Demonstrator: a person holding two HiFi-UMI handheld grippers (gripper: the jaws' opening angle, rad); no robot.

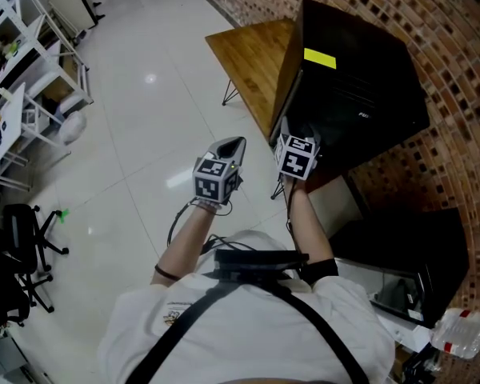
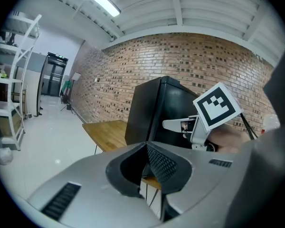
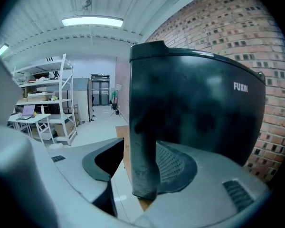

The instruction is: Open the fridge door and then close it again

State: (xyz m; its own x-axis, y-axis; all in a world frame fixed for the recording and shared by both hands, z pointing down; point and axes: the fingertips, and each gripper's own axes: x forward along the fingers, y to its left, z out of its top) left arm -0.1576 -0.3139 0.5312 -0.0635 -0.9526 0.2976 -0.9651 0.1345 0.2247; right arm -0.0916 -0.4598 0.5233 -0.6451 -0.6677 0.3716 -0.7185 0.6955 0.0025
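Black mini fridge (image 1: 360, 94) with a yellow sticker (image 1: 320, 58) on top, sitting on the wooden table (image 1: 248, 50) that's pushed up against the brick wall (image 1: 432, 22). That's what I'm working on here.

My right tongs (image 3: 142, 167) are at the free edge of the fridge door (image 3: 194, 108). In the right gripper view that edge (image 3: 143, 141) stands upright between the two jaws, with the glossy front face and its logo running off to the right. The jaws are spread fairly wide. The right-hand one sits under the door's front side. On the other side I can see a sliver of table between the left jaw and the edge, so it's not a real pinch, more straddling the edge. I honestly can't tell from any view how far the door is off the cabinet.

My left tongs (image 2: 147, 156) are fully closed with nothing in them. They're hanging in the air just to the left of the right ones, clear of the fridge and pointed its way. From the left gripper view you can see the right tongs' marker cube (image 2: 217, 106) up against the fridge's front corner.

Below it all is white tiled floor (image 1: 144, 102), with white shelving (image 1: 32, 70) and an office chair (image 1: 20, 238) way off to my left.
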